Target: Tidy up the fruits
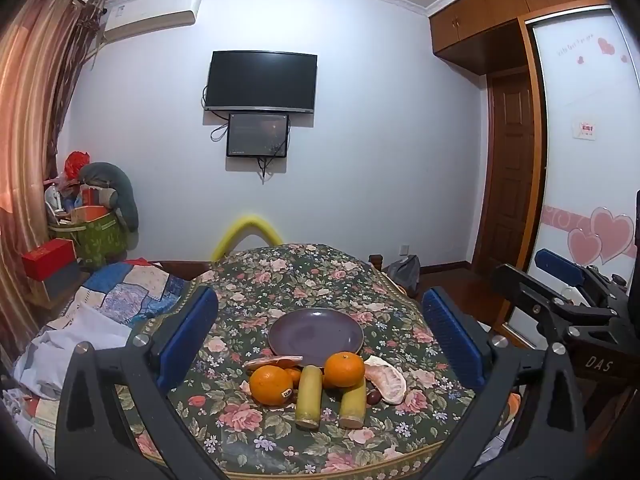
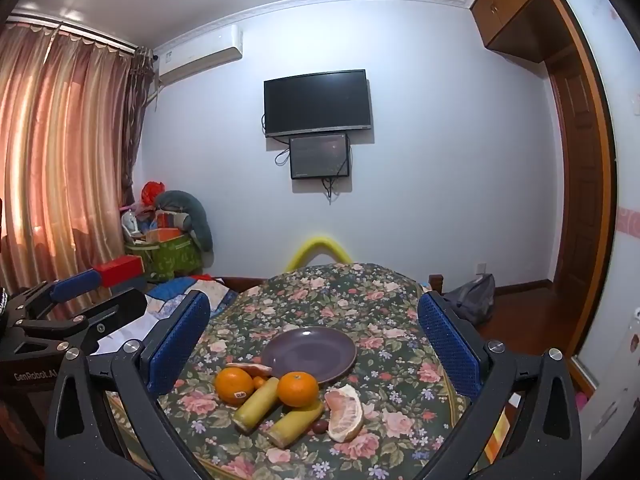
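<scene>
An empty purple plate (image 1: 315, 336) (image 2: 309, 354) sits on the floral table. In front of it lie a stickered orange (image 1: 271, 385) (image 2: 234, 386), a second orange (image 1: 344, 369) (image 2: 298, 389), two yellow sugarcane pieces (image 1: 309, 397) (image 2: 256, 404), a pomelo wedge (image 1: 387, 379) (image 2: 346, 414), a pomelo slice (image 1: 274, 361) at the plate's left rim, and a small dark fruit (image 2: 320, 426). My left gripper (image 1: 320, 344) is open and empty, held back above the fruit. My right gripper (image 2: 312, 352) is open and empty too.
The floral tablecloth (image 1: 304, 276) (image 2: 332, 292) covers a round table. A bed with a patchwork quilt (image 1: 120, 292) lies left. A yellow foam hoop (image 1: 248, 228) stands behind the table. The other gripper shows at the right edge of the left wrist view (image 1: 568, 300).
</scene>
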The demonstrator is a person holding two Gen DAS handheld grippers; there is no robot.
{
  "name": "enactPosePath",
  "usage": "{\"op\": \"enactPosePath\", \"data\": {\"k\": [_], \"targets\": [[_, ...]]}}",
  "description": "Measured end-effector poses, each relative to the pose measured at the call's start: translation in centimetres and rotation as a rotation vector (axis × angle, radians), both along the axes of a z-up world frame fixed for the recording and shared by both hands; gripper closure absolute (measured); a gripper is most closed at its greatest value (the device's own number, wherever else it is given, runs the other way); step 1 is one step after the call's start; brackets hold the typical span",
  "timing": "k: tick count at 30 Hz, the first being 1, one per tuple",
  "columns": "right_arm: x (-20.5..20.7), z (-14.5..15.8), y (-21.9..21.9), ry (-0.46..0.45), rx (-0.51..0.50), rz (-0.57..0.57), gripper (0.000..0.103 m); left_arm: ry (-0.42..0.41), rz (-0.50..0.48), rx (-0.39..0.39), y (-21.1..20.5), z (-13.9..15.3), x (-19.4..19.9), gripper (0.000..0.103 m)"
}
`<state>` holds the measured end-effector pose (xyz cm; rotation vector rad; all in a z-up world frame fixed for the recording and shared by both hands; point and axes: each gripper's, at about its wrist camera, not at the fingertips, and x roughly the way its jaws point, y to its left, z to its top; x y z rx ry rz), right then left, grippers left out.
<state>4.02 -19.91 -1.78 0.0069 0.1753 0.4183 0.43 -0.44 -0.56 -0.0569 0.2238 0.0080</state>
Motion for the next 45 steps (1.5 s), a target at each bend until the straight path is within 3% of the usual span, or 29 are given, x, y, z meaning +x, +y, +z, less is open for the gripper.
{"op": "enactPosePath", "data": {"k": [45], "targets": [[-0.83, 0.18, -0.10, -0.006, -0.005, 0.013, 0.000, -0.023, 0.014, 0.022, 0.33, 0.90, -0.65, 0.000]]}}
